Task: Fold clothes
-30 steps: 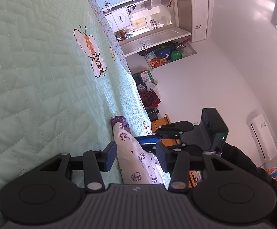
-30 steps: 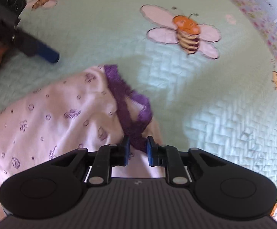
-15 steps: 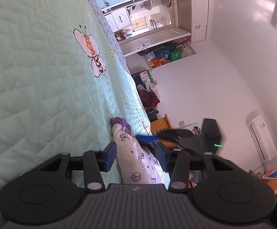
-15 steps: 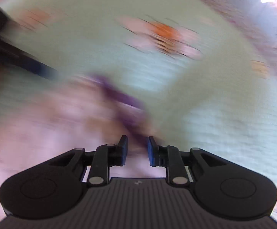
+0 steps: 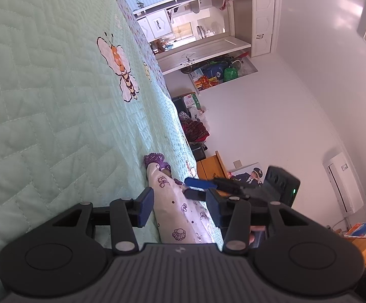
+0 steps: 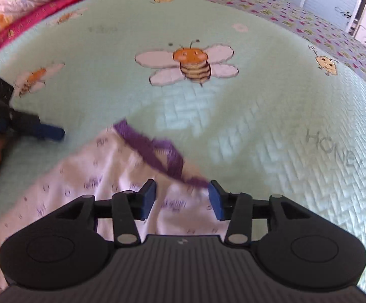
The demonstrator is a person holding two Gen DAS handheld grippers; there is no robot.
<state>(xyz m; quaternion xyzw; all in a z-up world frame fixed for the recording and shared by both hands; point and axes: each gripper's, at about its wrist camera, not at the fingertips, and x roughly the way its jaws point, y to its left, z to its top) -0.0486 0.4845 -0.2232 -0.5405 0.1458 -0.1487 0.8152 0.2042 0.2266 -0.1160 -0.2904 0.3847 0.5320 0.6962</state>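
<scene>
Mint quilted bed (image 6: 271, 131) with bee prints, 1 white garment (image 6: 87, 176) with purple trim lying lower left. Right hand-held gripper (image 6: 181, 198) is opening right over its trimmed edge, pads not touching. Left hand-held gripper (image 5: 180, 208) sits half-open around 1 fold, not pinching.

R gripper (image 6: 181, 199) tilted down, fingers opening; L gripper (image 5: 179, 208) level, fingers apparently apart.

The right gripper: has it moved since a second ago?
Yes. In the right wrist view the right gripper has pulled back from the bee on the quilt, and its fingers are opening off the purple trim.
</scene>
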